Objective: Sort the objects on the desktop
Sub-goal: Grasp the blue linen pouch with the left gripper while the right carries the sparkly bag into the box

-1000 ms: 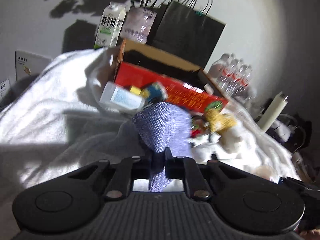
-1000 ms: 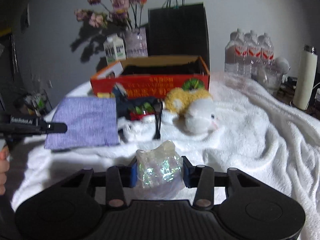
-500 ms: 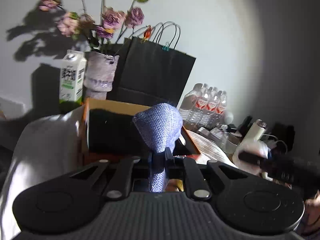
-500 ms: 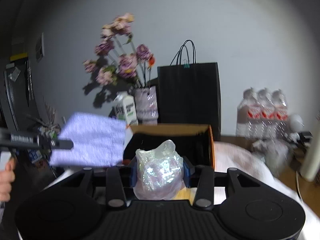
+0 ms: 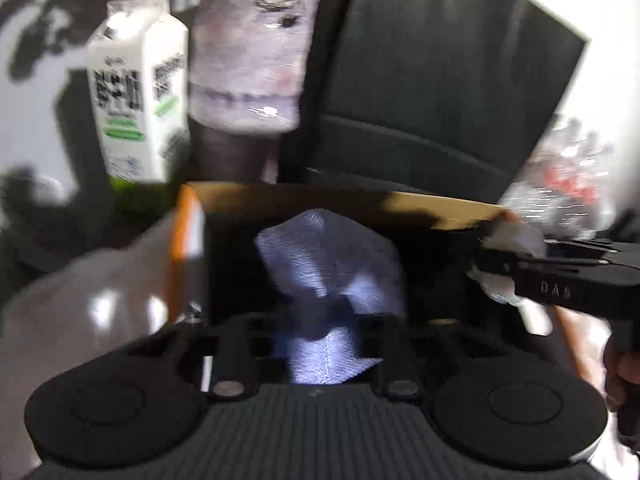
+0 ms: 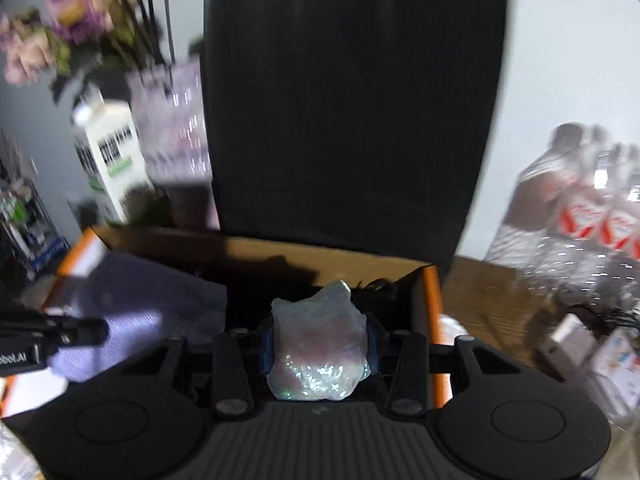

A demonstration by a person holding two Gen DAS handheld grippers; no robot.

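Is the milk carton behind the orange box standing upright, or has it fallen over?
Upright. The milk carton stands with its gabled top up, left of the vase, behind the orange box; the right wrist view agrees.

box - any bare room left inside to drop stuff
Inside the cardboard box, the dark stretch between the purple cloth at its left end and the iridescent bag looks bare. Behind the box is crowded: milk carton, vase, black paper bag.

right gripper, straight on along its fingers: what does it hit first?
Probably the dark inside of the open cardboard box: the right gripper, shut on the iridescent packet, points down into it. The black paper bag stands behind. Depth is blurred.
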